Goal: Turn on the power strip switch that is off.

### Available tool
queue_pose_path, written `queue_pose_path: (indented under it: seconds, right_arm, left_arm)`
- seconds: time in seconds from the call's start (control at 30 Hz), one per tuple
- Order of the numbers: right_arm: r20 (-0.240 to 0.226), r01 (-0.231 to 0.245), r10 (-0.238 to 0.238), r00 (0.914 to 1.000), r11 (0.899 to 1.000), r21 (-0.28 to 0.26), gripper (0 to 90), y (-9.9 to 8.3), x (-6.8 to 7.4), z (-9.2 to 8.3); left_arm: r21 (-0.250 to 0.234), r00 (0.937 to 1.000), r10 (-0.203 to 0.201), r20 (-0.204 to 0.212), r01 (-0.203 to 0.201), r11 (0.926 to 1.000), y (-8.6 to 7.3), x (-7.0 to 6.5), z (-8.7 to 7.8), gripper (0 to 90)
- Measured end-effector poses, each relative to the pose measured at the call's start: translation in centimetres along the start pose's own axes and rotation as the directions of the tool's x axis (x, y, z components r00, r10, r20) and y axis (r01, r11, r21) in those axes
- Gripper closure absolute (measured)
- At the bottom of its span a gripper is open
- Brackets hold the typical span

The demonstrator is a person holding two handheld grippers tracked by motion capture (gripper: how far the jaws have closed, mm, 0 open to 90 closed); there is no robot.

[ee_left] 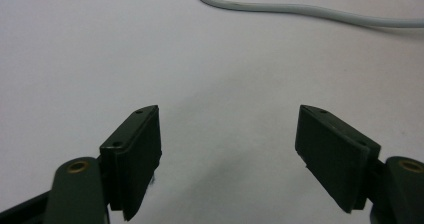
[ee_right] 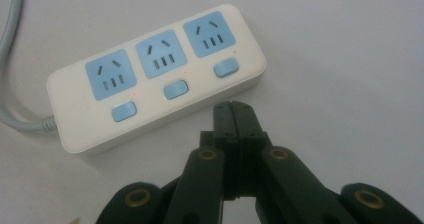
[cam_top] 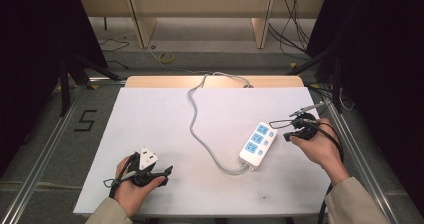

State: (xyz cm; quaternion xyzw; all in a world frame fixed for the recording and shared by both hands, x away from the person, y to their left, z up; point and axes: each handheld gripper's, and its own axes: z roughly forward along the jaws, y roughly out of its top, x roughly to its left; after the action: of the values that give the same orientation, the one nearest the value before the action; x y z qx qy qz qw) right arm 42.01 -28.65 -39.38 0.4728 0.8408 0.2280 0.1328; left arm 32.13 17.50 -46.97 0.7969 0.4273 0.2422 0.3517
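On the right half of the white table sheet [cam_top: 165, 134] lies the white plastic power strip with three blue sockets and three blue rocker switches [cam_top: 258, 142], and its grey cable [cam_top: 196, 124] snakes away toward the far edge of the table. My right gripper [ee_right: 234, 109] sits just beside the strip's long side, on the switch side, its jaws pressed fully together with nothing between them; from its own view the closed tip points at the gap between the middle and the end switch, close to the housing, though I cannot tell whether it touches. I judge the step in hand to be pressing a switch with that closed tip. To do it well, I want to lift slightly, centre the tip over one blue button, and come straight down, since a slanted push would likely slide the light strip across the sheet. My left gripper [ee_left: 227, 159] rests near the front left of the table, jaws spread wide over bare sheet, holding nothing; I could bring it over to steady the cable end of the strip.
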Motion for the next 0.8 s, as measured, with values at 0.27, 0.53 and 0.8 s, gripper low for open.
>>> queue_pose_path:
  seconds: [0.27,0.53,0.8]
  right_arm:
    - [0.000,-0.001,0.001,1.0000,1.000,0.009,90.0,0.3,-0.1,0.2]
    - [0.002,0.000,0.000,1.0000,1.000,0.014,90.0,0.7,-0.2,0.4]
    - [0.004,0.000,0.000,1.0000,1.000,0.018,90.0,1.2,-0.4,0.5]
  left_arm:
    - [-0.001,1.0000,-0.001,0.000,0.001,1.0000,0.0,0.0,0.0,26.2]
    - [-0.001,1.0000,0.003,0.000,-0.003,1.0000,0.0,0.0,0.0,26.2]
    - [0.001,1.0000,0.004,0.001,-0.004,1.0000,0.0,0.0,0.0,26.2]
